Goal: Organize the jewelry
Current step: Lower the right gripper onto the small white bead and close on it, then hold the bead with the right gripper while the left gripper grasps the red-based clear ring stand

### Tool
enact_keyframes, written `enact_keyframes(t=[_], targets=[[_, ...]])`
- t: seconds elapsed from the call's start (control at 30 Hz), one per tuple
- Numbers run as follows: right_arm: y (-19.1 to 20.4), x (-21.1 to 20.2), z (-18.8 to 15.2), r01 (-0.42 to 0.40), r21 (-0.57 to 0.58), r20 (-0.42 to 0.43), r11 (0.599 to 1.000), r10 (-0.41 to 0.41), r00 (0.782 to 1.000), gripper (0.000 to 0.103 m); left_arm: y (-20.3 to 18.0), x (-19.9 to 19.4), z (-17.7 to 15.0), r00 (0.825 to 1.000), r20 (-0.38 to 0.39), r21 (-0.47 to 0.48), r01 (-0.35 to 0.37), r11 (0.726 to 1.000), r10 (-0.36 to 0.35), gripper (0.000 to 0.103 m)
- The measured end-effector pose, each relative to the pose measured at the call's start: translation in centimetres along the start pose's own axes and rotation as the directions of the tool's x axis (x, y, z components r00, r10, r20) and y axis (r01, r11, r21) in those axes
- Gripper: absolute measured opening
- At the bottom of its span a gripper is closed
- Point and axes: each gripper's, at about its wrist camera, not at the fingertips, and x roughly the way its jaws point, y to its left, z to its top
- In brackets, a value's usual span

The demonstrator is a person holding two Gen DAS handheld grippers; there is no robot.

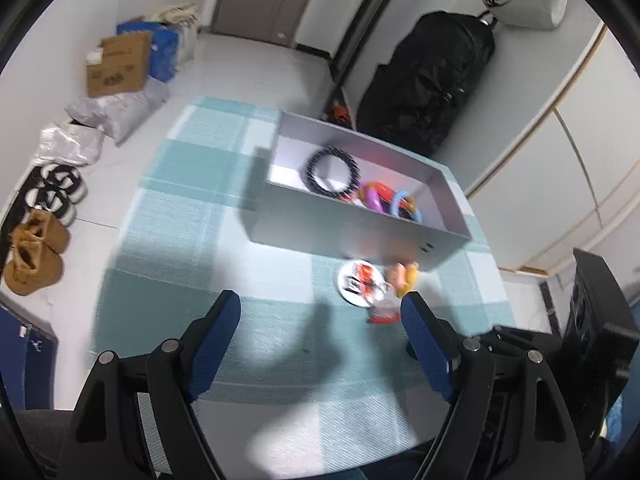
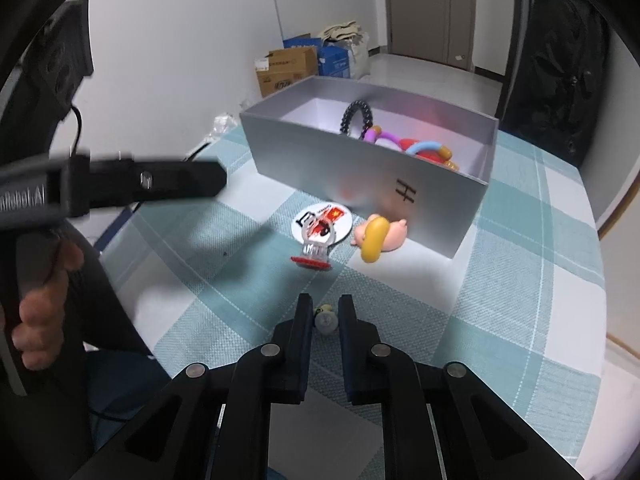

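We have the right tongs closed on a small grey-and-cream rounded trinket, which sits low on the teal-and-white checked cloth of the bench, pinched from its two sides between the blue pads. The open grey cardboard box, where a black beaded bracelet and a tangle of purple, red and blue rings already lie, stands straight ahead of these tongs and well apart from them, its long axis running left-near to right-far across our line of reach. Between the trinket and the box lie a clear clip with a red base, a white round badge and a yellow-and-pink rubbery toy figure, so we judge the carry should pass above them (the box wall too needs clearing). The left tongs hang open and hold nothing, off to the left over the cloth.
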Motion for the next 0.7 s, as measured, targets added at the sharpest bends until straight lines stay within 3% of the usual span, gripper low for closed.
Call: enact_keyframes(t=[0.4,0.5,0.6,0.7], targets=[[-5.1,-3.3,0.4,-0.01,0.19,0.078,0.982,-0.005,0.997,0.012,-2.9,2.3,-0.7,0.995,-0.08,0.075,0.062,0.995,-0.056,0.079],[-6.6,-3.7,0.4,-0.031,0.249,0.095,0.968,0.008,0.995,0.012,-3.5,3.5,-0.8,0.993,-0.114,0.093,0.031,0.995,-0.02,0.078],[-7.3,-3.8,0.3,-0.047,0.281,0.099,0.958,0.02,0.995,0.012,-3.5,4.8,-0.7,0.987,-0.161,0.077,0.014,0.997,-0.001,0.058],[-7.6,-4.1,0.2,-0.055,0.278,0.105,0.959,0.027,0.994,0.012,-3.7,4.8,-0.4,0.989,-0.15,0.077,0.007,0.997,0.005,0.054]])
